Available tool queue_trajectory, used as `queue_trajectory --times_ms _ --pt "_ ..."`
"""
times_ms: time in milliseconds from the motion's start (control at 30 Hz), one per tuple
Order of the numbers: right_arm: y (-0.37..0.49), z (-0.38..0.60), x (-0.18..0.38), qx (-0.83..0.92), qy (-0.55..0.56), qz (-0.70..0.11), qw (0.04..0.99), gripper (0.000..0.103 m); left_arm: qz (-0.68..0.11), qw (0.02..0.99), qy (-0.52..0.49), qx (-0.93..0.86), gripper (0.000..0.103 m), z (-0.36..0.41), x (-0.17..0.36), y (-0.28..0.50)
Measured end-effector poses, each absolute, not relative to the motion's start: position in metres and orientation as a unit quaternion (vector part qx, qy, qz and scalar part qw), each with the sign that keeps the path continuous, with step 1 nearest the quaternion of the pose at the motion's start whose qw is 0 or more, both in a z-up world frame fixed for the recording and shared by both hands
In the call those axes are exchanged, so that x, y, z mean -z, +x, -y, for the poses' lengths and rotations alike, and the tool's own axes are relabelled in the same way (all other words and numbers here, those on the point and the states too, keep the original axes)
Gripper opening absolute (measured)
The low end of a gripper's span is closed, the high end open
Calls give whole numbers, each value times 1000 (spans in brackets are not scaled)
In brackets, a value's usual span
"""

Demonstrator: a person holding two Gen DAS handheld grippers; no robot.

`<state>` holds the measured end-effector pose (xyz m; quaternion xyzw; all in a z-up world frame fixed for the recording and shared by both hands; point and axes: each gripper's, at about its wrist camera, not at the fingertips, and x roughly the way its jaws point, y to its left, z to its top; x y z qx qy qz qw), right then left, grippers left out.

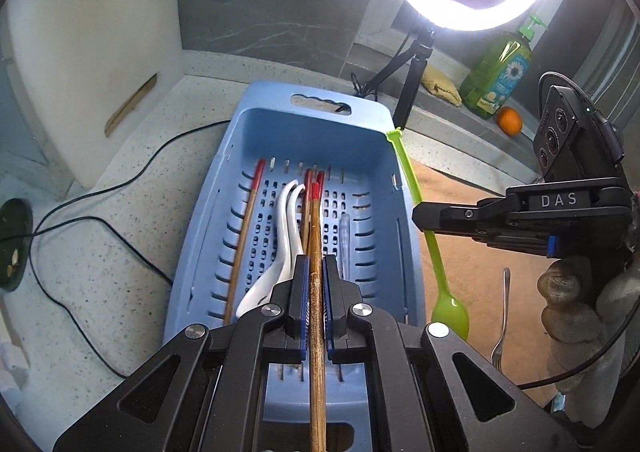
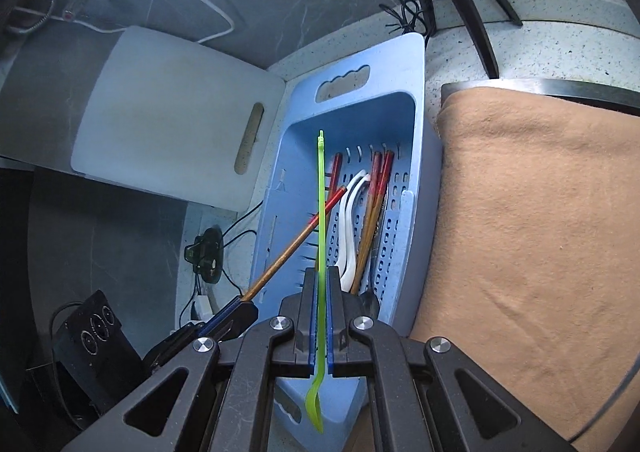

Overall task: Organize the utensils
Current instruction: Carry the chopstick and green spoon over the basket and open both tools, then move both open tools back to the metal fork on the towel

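Dropping off: looks like both hands are mid-delivery, each bringing one utensil to the blue basket (image 1: 404,252) on the speckled desk (image 1: 100,272)
Left tongs (image 1: 316,280): squeezed tight on a wooden chopstick (image 1: 316,232), red tip forward, held over the middle of the basket
Right tongs (image 2: 319,292): clamped on the thin handle of a green spoon (image 2: 320,212), hanging over the basket's near end
Chopstick axis: runs straight along the left tongs and lines up with the basket's length, same way as the chopsticks already lying inside
Spoon axis: handle end points at the basket's far wall, bowl hangs back toward the hand and dips below the tongs
Already in the basket: more red-tipped chopsticks (image 1: 244,236) and two white spoons (image 1: 284,244), all roughly lengthwise
Left out: a metal fork (image 1: 502,324) on the tan towel (image 2: 540,232) beside the basket
Next move, my guess: lower each piece close to the slotted floor, keep it parallel to the others, then let go; the spoon's low bowl probably touches down first
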<state>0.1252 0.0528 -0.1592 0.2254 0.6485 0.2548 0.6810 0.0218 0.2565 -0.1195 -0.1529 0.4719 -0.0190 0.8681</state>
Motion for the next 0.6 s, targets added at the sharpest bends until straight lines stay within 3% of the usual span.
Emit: queue_trajectory --times_ms 167,267,600 --pt "125 -59 164 -250 214 -653 682 6 -476 867 -150 15 6 -260 121 25" --pt "125 -62 164 -252 206 -655 682 7 -478 866 -150 11 14 -262 121 24" --pt "117 -65 153 -257 166 -642 703 27 -477 866 -149 0 15 -264 118 15"
